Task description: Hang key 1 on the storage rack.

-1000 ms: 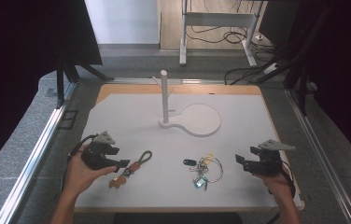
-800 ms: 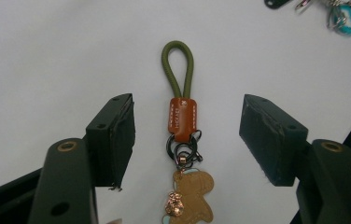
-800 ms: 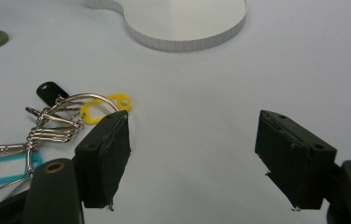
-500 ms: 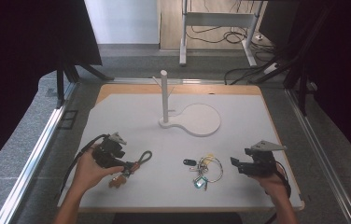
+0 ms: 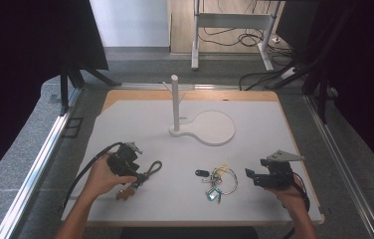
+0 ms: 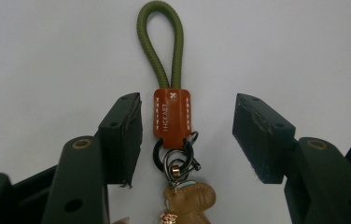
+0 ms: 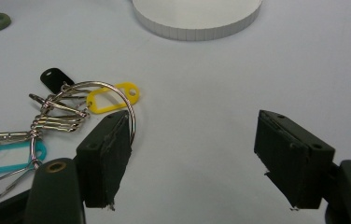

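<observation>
Left hand-held gripper (image 6: 187,135) spread wide astride green-looped keychain (image 6: 171,112) on table (image 5: 254,144), right hand-held gripper (image 7: 194,161) wide beside key ring (image 7: 71,116)

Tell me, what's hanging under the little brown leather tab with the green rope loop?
Below the brown leather tab hang dark metal rings, then a tan leather charm. The charm's lower part runs out of the left gripper view, so its shape stays unclear.
</observation>
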Available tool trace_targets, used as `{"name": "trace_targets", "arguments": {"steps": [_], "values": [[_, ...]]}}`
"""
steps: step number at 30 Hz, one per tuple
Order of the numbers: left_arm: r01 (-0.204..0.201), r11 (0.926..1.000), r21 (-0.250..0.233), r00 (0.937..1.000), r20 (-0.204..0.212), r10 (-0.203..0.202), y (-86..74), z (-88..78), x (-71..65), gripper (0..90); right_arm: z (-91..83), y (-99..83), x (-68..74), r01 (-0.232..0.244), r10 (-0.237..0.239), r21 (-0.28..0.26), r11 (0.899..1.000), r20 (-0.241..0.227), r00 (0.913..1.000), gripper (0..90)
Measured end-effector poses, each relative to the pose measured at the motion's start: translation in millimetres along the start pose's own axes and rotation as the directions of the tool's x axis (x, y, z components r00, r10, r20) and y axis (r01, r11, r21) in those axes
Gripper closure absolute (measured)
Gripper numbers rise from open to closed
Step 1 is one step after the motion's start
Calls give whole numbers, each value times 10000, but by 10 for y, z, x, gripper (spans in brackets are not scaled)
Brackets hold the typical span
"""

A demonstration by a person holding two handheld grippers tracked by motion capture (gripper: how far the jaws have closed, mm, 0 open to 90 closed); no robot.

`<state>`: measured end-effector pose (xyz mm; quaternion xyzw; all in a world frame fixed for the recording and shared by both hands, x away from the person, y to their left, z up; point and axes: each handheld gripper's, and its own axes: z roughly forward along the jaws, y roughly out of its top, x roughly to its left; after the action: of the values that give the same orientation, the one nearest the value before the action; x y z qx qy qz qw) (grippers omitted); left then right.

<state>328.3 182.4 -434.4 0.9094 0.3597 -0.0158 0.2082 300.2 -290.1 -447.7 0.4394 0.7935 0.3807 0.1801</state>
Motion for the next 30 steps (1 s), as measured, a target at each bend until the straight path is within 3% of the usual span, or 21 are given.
{"name": "trace_targets", "arguments": {"steps": [6,17,22,25,27,30], "values": [[-5,9981,615,10000,19,4,33,124,56,463,12,1,2,30,-30,48,10000,12,10000,272],[2,9934,1149,9997,-245,26,80,272,42,500,12,9,8,13,-13,60,10000,-77,10000,273],[-64,9912,1323,9981,-598,144,95,310,3,530,20,7,5,-12,12,128,9999,-21,10000,274],[-115,9897,1429,9947,-992,259,103,320,-23,605,32,6,7,-23,23,167,9999,7,10000,275],[-311,9887,1466,9906,-1271,500,101,328,-67,609,35,7,10,6,-6,174,9998,10,10000,275],[-453,9887,1432,9890,-1330,645,98,331,-103,654,46,9,24,43,-43,228,9997,6,10000,275]]}}
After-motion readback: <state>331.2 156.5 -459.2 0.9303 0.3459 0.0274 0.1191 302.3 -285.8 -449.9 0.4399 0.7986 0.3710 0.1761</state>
